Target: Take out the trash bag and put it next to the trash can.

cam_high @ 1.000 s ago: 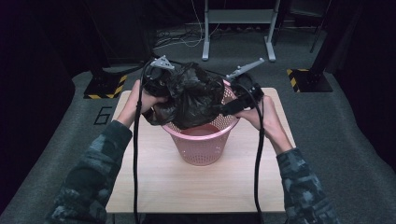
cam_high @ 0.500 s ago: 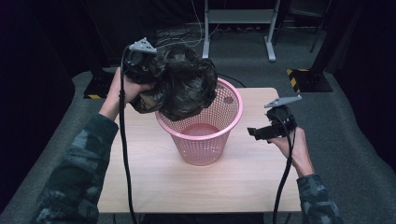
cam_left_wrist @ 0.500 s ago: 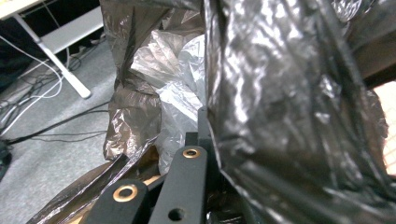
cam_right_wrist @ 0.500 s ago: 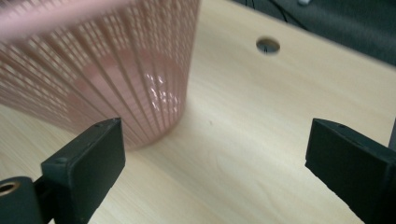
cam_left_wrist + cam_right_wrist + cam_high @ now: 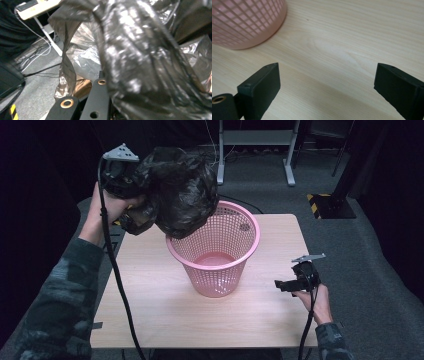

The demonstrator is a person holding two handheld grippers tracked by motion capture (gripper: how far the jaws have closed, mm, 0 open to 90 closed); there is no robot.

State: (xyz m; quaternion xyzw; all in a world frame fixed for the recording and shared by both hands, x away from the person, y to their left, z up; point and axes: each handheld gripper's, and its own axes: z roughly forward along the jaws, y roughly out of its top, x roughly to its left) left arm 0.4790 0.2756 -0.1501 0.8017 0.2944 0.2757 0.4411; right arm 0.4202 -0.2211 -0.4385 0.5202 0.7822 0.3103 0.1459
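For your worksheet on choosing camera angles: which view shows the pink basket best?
The high view: the pink basket stands whole on the table, rim to base. The right gripper view catches only its lower wall; the left gripper view gives no clear sight of it.

I worked at a light wooden table (image 5: 150, 310) that stood on grey carpet (image 5: 380, 270). The room around me was dark, with black drapes (image 5: 30, 220) hanging on my left and right. Beyond the table's far edge stood a grey metal frame (image 5: 255, 140) on two feet, with cables lying on the floor beside it. A yellow-and-black striped block (image 5: 330, 206) sat on the carpet off the table's far right corner.
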